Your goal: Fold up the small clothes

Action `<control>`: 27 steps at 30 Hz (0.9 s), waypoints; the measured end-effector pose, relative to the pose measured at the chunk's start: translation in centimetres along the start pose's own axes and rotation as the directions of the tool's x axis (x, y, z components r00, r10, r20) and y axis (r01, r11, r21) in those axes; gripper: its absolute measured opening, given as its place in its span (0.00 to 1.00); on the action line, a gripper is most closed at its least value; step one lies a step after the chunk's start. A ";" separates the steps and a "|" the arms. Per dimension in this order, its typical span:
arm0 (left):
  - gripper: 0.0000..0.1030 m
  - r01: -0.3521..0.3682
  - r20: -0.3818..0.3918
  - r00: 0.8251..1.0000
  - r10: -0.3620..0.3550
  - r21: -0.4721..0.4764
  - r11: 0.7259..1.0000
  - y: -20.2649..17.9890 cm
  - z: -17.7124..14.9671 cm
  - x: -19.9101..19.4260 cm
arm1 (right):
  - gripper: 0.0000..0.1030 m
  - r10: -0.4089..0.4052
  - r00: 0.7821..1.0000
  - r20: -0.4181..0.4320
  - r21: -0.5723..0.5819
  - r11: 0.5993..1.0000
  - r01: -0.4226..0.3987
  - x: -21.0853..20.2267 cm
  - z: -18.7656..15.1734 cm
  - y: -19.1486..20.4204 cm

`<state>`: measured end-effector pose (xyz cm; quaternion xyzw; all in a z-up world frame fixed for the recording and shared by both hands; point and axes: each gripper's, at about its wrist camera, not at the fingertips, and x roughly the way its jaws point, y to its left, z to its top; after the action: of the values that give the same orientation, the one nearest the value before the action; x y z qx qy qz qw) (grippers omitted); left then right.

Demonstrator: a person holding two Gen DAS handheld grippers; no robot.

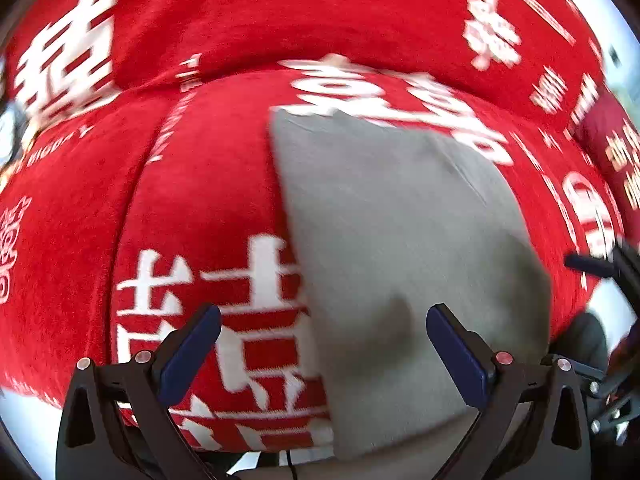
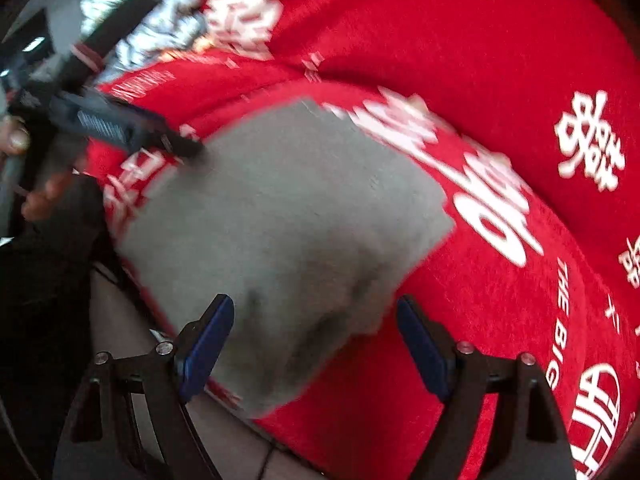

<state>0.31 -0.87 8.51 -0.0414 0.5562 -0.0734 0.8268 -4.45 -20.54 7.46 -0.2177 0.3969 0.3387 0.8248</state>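
A grey folded garment (image 1: 400,240) lies flat on a red cloth (image 1: 200,200) printed with white characters. Above its near left edge hangs my left gripper (image 1: 323,320), open, with nothing between its blue pads. In the right wrist view the same grey garment (image 2: 288,216) lies on the red cloth (image 2: 480,320). My right gripper (image 2: 316,310) hovers over the garment's near corner, open and empty. The left gripper (image 2: 120,124) shows at the left of that view, above the garment's far edge. Part of the right gripper (image 1: 600,264) shows at the left view's right edge.
A crumpled patterned black-and-white fabric (image 2: 152,20) lies at the far left of the red cloth. The person's fingers (image 2: 16,136) hold the left tool. The cloth's near edge (image 2: 280,444) drops off close to the garment. Both pictures are motion-blurred.
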 end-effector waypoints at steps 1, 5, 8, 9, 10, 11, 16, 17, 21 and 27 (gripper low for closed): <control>1.00 -0.002 -0.006 1.000 0.002 0.007 1.000 -0.3 -0.4 0.2 | 0.83 0.021 1.000 0.020 -0.028 0.999 -0.020 -0.1 0.2 0.9; 1.00 -0.029 -0.080 0.996 0.026 -0.029 0.999 0.5 -1.6 2.2 | 0.83 0.109 0.994 -0.015 -0.120 0.987 -0.110 2.2 0.6 4.5; 1.00 0.030 -0.109 0.993 -0.041 -0.101 0.994 2.1 -2.4 2.6 | 0.83 0.072 0.989 -0.133 -0.130 0.988 -0.089 5.3 -0.5 4.6; 1.00 0.032 -0.109 0.993 -0.044 -0.106 0.994 2.3 -2.7 2.4 | 0.83 0.039 0.983 -0.177 -0.111 0.992 -0.059 6.2 -1.3 3.6; 1.00 0.024 -0.107 0.994 -0.034 -0.101 0.995 2.3 -3.1 2.0 | 0.83 0.036 0.982 -0.187 -0.092 0.994 -0.054 6.3 -1.8 2.9; 1.00 0.014 -0.103 0.994 -0.023 -0.086 0.996 2.2 -3.5 1.6 | 0.83 0.067 0.984 -0.166 -0.052 0.996 -0.076 5.6 -2.3 1.8; 1.00 0.031 -0.090 0.996 -0.021 0.116 0.993 -0.2 -6.2 -0.3 | 0.83 0.060 0.989 -0.138 0.002 0.998 -0.060 2.3 -3.5 0.0; 1.00 0.031 -0.089 0.996 -0.017 0.152 0.988 -0.9 -6.6 -0.3 | 0.83 0.072 0.988 -0.135 0.018 0.997 -0.071 2.1 -3.8 -0.2; 1.00 0.019 -0.117 0.993 0.012 0.263 0.965 -3.2 -7.2 0.6 | 0.83 0.119 0.985 -0.127 0.080 0.991 -0.110 2.3 -4.2 -0.9; 1.00 -0.088 -0.185 0.973 0.140 0.264 0.961 -2.5 -7.2 3.2 | 0.74 0.193 0.973 -0.125 0.071 0.980 -0.186 2.5 -4.3 0.2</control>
<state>-5.40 -3.77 3.25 0.1046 0.6245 -0.0999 0.7675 -5.71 -22.13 2.91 -0.1763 0.4791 0.3891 0.7668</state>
